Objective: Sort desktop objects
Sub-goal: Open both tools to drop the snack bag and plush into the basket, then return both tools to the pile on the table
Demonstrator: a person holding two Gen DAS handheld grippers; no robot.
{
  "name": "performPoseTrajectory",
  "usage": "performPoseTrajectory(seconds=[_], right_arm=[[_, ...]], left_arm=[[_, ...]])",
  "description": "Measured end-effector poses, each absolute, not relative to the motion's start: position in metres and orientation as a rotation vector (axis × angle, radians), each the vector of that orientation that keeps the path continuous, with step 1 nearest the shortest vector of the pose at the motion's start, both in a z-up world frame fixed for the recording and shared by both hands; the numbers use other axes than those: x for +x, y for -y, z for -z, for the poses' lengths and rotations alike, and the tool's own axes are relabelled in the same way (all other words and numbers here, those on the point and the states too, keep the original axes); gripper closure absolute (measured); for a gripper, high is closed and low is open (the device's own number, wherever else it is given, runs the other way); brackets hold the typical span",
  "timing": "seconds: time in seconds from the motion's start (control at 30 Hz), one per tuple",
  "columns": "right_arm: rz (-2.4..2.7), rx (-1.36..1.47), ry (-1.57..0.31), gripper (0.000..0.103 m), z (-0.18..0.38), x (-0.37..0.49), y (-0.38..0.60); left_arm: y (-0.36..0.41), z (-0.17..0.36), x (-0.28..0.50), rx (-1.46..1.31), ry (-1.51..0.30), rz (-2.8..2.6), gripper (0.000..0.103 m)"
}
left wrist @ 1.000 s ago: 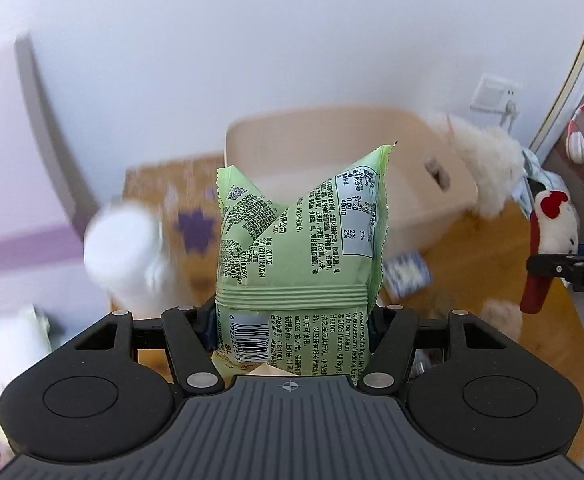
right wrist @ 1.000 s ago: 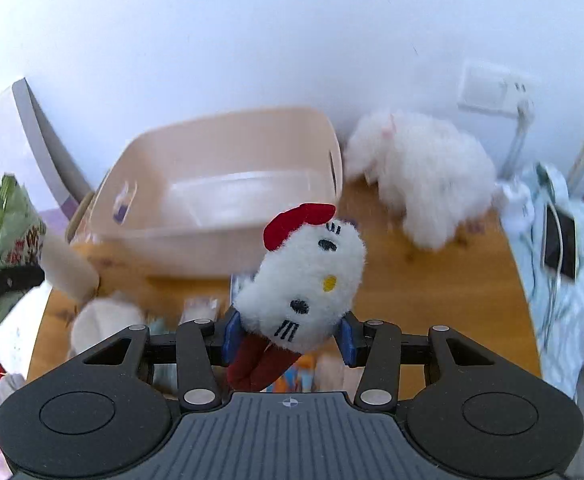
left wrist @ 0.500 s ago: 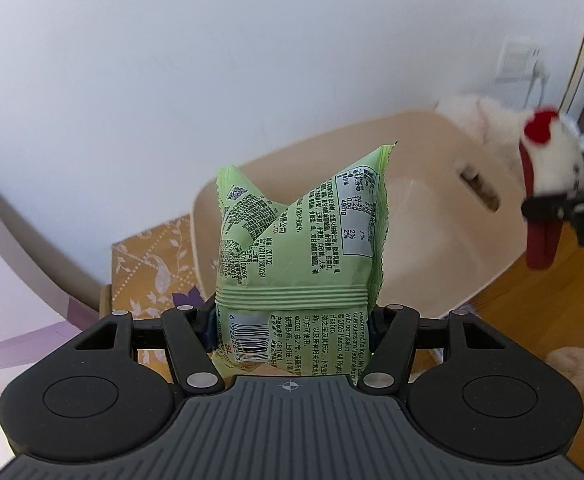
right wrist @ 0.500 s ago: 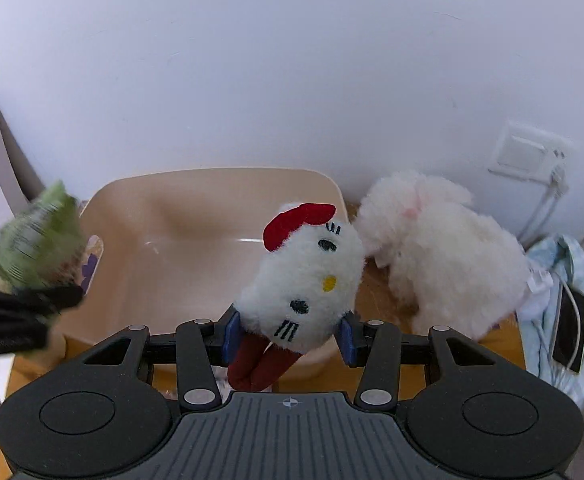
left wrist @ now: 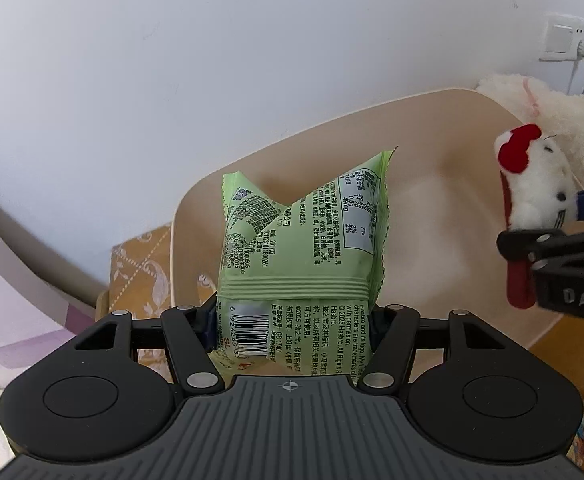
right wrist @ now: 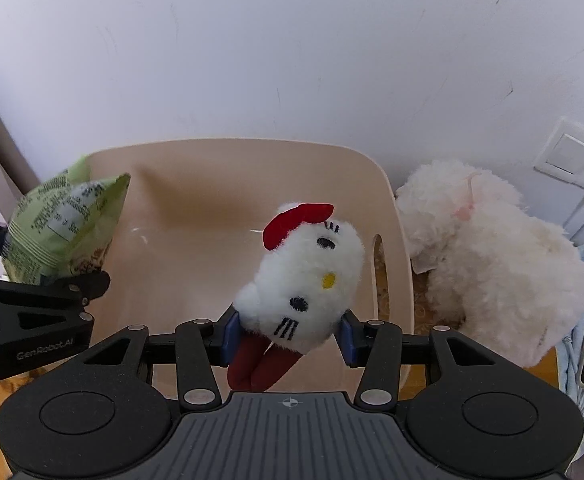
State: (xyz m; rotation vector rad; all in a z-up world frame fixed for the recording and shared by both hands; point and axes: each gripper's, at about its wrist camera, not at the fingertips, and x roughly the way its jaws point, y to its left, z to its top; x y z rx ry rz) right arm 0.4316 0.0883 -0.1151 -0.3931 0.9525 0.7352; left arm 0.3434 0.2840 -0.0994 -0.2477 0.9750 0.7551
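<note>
A plain white wall (right wrist: 292, 60) rises behind a wooden desktop (left wrist: 564, 344), where a beige plastic bin (right wrist: 219, 184) sits with its open mouth toward the cameras. The left gripper (left wrist: 292, 316) is clenched on a green snack packet (left wrist: 304, 240), holding it upright in front of the bin's left half. The right gripper (right wrist: 287, 334) is clamped on a small white plush toy (right wrist: 304, 276) (red bow, yellow nose, dark red legs), held before the bin's right half. Just right of the bin lies a larger fluffy white plush (right wrist: 488, 264), possibly touching its side wall. Beyond that, a wall socket (right wrist: 572, 156) holds a plugged-in white cable.
</note>
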Motion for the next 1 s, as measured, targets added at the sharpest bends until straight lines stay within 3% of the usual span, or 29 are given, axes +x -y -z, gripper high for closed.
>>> performPoseTrajectory(seconds=[0.13,0.2,0.27,0.33,0.47,0.7,1.0], right_arm=[[-0.735,-0.430,-0.958,0.056,0.123,0.433,-0.092],[-0.737,-0.453,-0.957,0.045,0.126,0.433,-0.092],[-0.742,-0.462,-0.951,0.041,0.126,0.434,-0.091],[-0.747,-0.464,-0.940,0.026,0.124,0.433,-0.088],[-0.743,-0.467,-0.922,0.023,0.118,0.432,-0.081],[-0.780,-0.474,-0.865,0.002,0.096,0.421,-0.062],[-0.862,-0.430,-0.848,0.000,0.063,0.392,-0.021]], left_arm=[[-0.280,0.109,0.352,-0.241,-0.998,-0.732,0.039],[-0.276,0.113,0.356,-0.232,-1.017,-0.707,0.036],[-0.272,0.113,0.357,-0.220,-1.016,-0.684,0.033],[-0.271,0.111,0.355,-0.194,-0.995,-0.689,0.029],[-0.272,0.107,0.348,-0.165,-0.982,-0.714,0.026],[-0.261,0.085,0.326,-0.201,-0.941,-0.741,0.025],[-0.251,0.051,0.288,-0.321,-0.868,-0.758,0.025]])
